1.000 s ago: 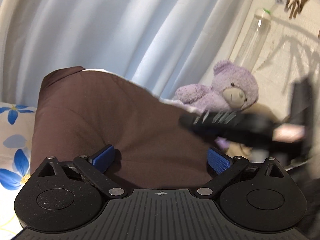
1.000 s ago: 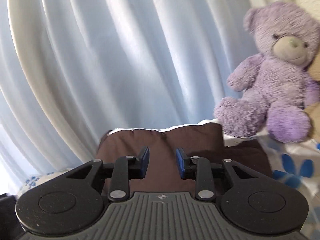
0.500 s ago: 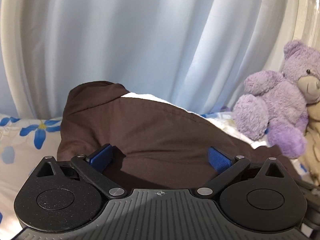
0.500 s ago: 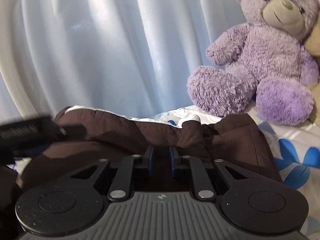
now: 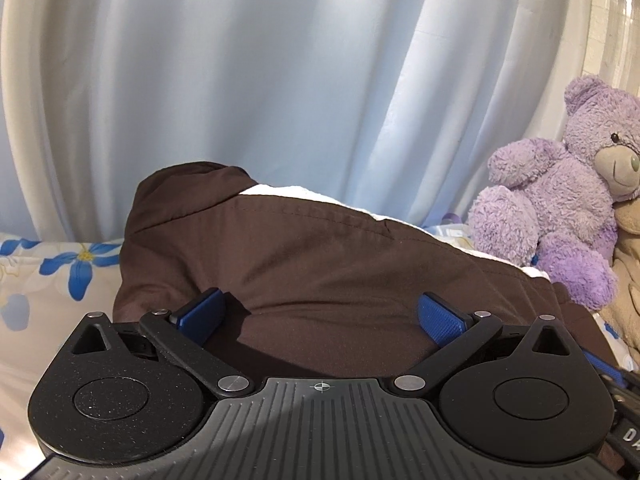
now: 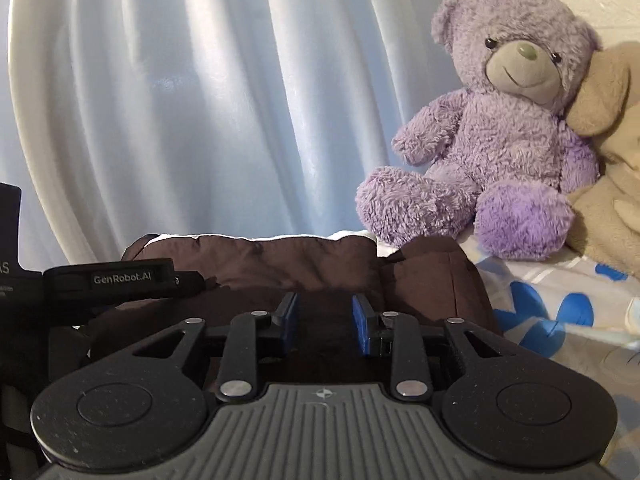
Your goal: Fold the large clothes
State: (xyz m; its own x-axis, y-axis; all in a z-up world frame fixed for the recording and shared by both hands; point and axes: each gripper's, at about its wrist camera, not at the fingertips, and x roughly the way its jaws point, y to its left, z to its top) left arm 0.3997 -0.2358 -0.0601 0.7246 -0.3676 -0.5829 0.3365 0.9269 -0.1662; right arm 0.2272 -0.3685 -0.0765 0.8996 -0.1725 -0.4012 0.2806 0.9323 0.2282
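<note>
Both claws low over a folded brown garment on the bed.

The left gripper [image 5: 320, 316] stands wide open, holding nothing, its blue pads astride the brown garment [image 5: 304, 272]. The right gripper [image 6: 324, 318] is narrow and opening, with cloth below its pads but no clear pinch. The fold looks just laid; next likely calls for smoothing or a fresh edge. Around: flowered bedsheet [image 5: 44, 280], pale curtain [image 5: 260, 80], purple teddy bear [image 6: 500, 136].
</note>
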